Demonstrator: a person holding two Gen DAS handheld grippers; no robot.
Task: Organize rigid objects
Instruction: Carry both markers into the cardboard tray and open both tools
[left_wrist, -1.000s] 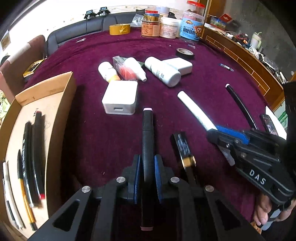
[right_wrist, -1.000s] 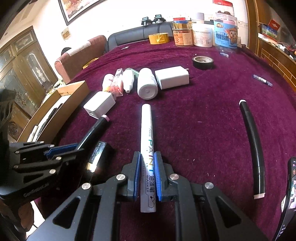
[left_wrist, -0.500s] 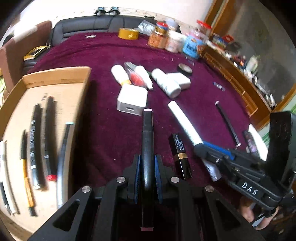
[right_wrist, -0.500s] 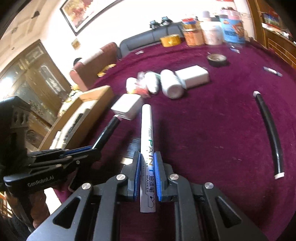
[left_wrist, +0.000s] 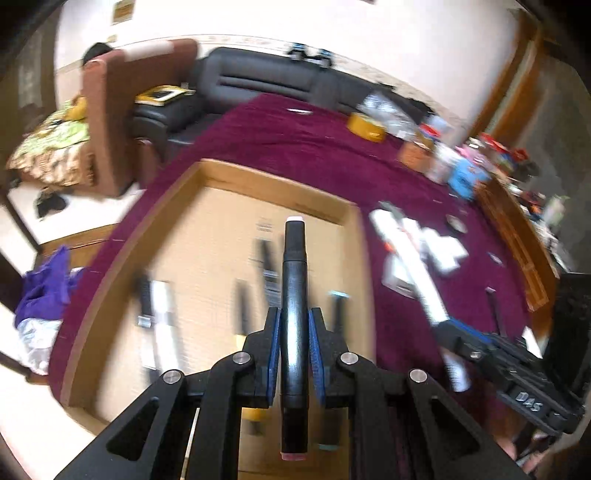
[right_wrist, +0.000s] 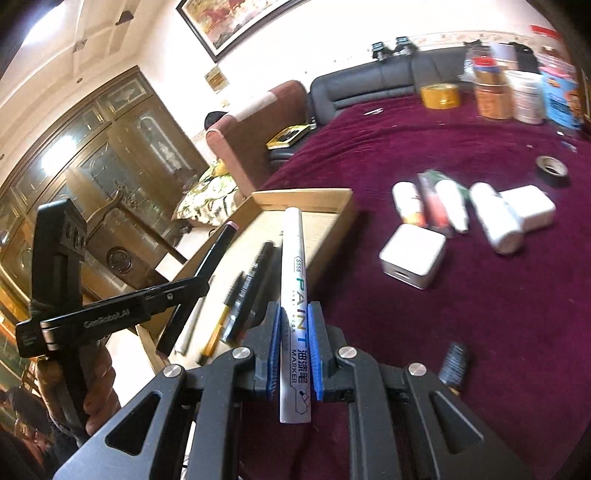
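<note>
A cardboard tray (right_wrist: 343, 206) sits on the counter (right_wrist: 498, 295) with pens (right_wrist: 240, 295) lying in it. To its right lie bottles (right_wrist: 495, 218) and chargers (right_wrist: 413, 254); jars (right_wrist: 524, 96) stand behind them.

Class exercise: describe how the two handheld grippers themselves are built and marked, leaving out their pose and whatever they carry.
Both are matte black plastic. The right gripper and the left gripper each have two angular arms with triangular cut-outs, round silver pivot screws and ribbed blue pads on the fingers. White lettering runs along the sides: "GenRobot.AI" on the left gripper, "DAS" on the right. No cables show.
</note>
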